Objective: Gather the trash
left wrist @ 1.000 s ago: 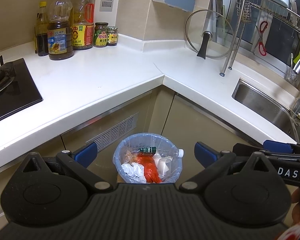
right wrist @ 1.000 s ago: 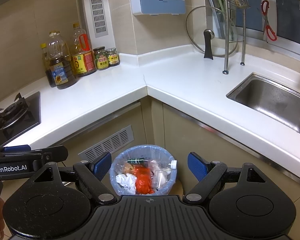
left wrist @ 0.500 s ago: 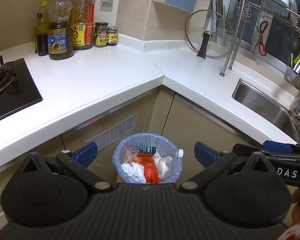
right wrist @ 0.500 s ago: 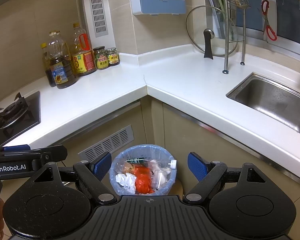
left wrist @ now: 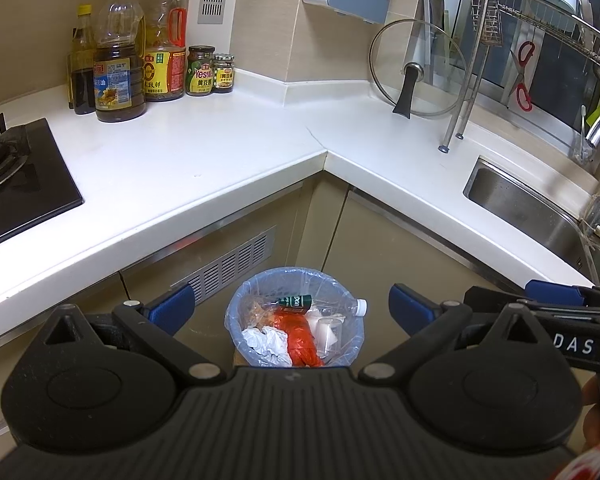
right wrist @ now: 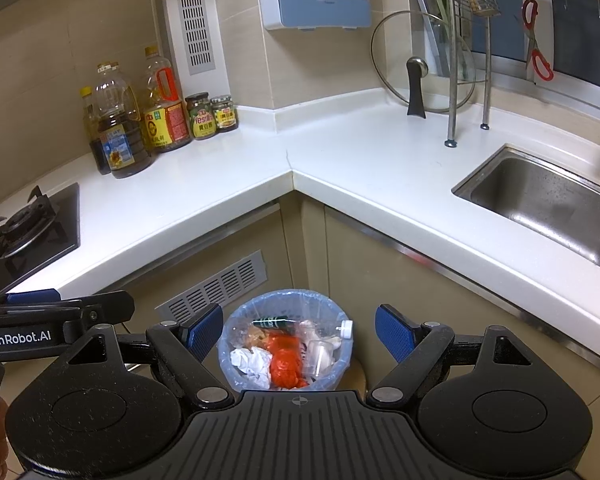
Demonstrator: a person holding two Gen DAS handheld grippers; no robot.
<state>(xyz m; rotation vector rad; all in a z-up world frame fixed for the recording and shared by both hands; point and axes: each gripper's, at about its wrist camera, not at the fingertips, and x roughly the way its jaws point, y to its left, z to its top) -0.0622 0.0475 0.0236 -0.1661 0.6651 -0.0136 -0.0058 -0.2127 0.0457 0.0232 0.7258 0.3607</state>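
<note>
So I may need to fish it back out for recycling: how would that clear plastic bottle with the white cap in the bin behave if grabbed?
The clear plastic bottle looks empty, so probably light. Its thin walls would likely dent under a squeeze. It lies on its side atop loose trash in the lined bin, so it may roll or slide when nudged.

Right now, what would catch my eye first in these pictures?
The bin, lined with a blue bag, stands on the floor under the counter's corner, full of trash: an orange bag, crumpled paper, a clear bottle. Both grippers, left and right, hang open and empty above it. Oil bottles stand on the counter near the stove.
</note>
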